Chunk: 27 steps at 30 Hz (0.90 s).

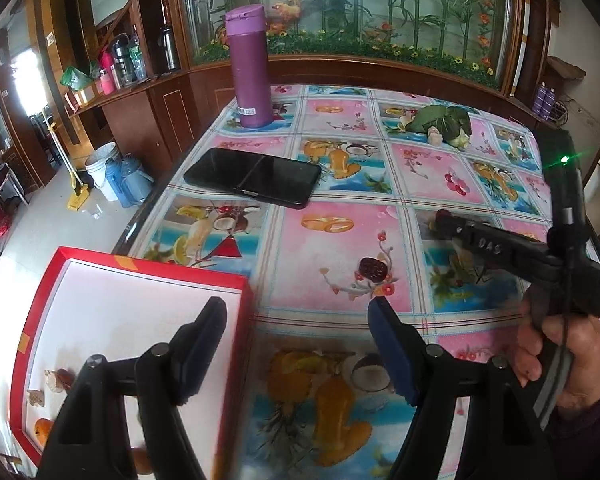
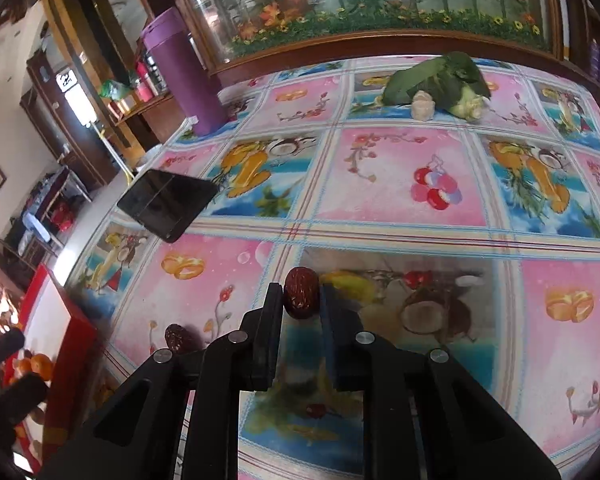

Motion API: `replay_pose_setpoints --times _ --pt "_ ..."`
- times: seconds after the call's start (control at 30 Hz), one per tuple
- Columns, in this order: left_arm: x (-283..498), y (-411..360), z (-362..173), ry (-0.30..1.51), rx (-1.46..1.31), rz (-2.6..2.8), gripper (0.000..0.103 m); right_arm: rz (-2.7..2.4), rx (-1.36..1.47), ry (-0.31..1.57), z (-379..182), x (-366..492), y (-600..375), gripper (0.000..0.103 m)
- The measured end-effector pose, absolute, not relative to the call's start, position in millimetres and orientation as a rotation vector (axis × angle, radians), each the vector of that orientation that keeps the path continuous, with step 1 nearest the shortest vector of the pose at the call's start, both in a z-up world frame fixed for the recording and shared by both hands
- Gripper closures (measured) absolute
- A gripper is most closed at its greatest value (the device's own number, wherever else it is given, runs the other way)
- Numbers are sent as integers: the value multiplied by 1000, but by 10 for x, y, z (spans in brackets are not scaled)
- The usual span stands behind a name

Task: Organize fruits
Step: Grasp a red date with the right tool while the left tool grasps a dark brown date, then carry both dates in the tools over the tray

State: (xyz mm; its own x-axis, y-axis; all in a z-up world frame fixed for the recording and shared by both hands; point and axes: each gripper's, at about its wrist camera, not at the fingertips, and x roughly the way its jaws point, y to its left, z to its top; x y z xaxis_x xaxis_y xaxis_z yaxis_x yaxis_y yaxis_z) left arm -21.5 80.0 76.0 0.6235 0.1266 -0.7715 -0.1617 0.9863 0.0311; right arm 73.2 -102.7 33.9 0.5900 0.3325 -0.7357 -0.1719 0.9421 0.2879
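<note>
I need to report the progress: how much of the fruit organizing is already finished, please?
Done: some pieces, among them an orange fruit, already lie in the red box. In hand: the right tongs are shut on one red date. Left: a second red date lies on the tablecloth. The left tongs are open and empty, over the edge of the box.

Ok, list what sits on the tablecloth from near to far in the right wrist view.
Loose red date → red date in the right gripper → black phone → leafy greens, purple flask.
</note>
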Motion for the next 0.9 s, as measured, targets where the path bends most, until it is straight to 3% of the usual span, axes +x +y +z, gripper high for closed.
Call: replay_pose_setpoints --times 0.5,0.6,0.77,0.9 --pt "302 457 303 905 -104 210 27 264 361 879 432 751 -1386 85" --pt "363 457 258 909 -115 211 31 264 362 883 416 747 -1392 85" --pt "413 432 167 915 -123 190 58 261 361 879 414 740 -1395 85" --pt "428 424 167 898 -107 180 72 261 356 883 408 750 -1389 85"
